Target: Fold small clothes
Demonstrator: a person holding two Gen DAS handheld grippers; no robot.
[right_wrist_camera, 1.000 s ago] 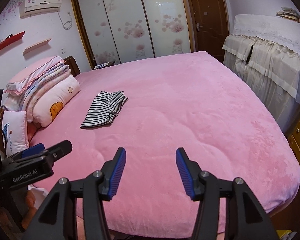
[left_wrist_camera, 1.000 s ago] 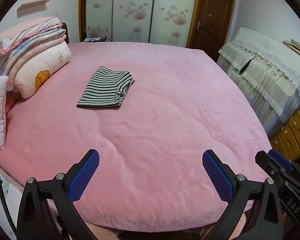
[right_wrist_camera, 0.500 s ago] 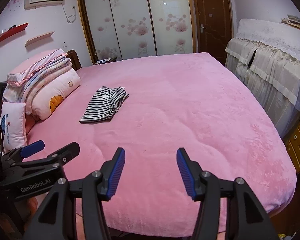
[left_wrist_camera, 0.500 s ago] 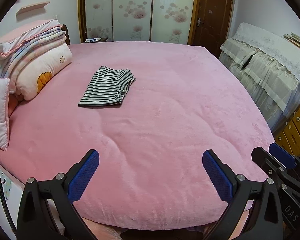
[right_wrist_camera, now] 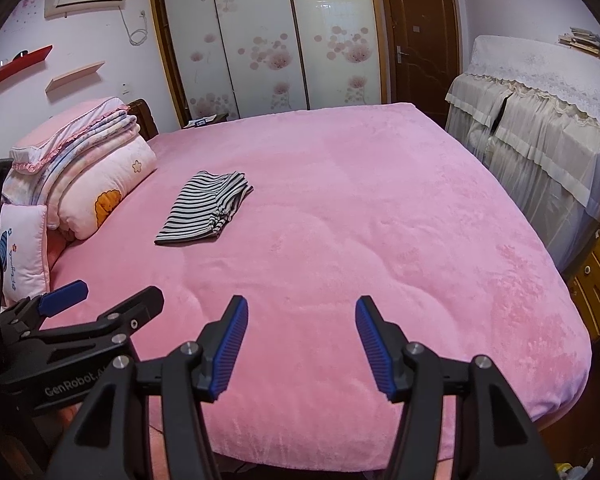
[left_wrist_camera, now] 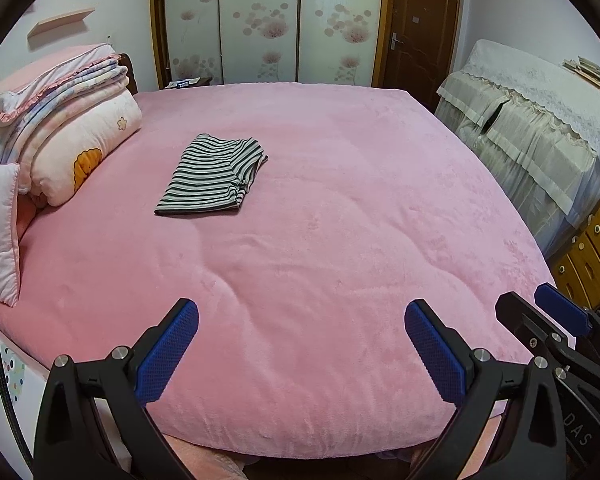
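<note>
A black-and-white striped garment (left_wrist_camera: 214, 176) lies folded flat on the pink bed (left_wrist_camera: 320, 248), toward its far left; it also shows in the right wrist view (right_wrist_camera: 206, 210). My left gripper (left_wrist_camera: 300, 320) is open and empty, held above the bed's near edge, far from the garment. My right gripper (right_wrist_camera: 300, 314) is open and empty, also above the near edge. The right gripper's side shows at the lower right of the left wrist view (left_wrist_camera: 548, 320). The left gripper's side shows at the lower left of the right wrist view (right_wrist_camera: 100, 308).
Folded quilts and pillows (left_wrist_camera: 60, 140) are stacked at the bed's left end. A small white cushion (left_wrist_camera: 0, 236) leans beside them. A lace-covered cabinet (left_wrist_camera: 540, 120) and wooden drawers (left_wrist_camera: 592, 252) stand to the right. Wardrobe doors (left_wrist_camera: 260, 28) and a brown door (left_wrist_camera: 420, 32) line the far wall.
Both grippers have drawn back and risen slightly from the bed, staying open. The striped garment has not moved.
</note>
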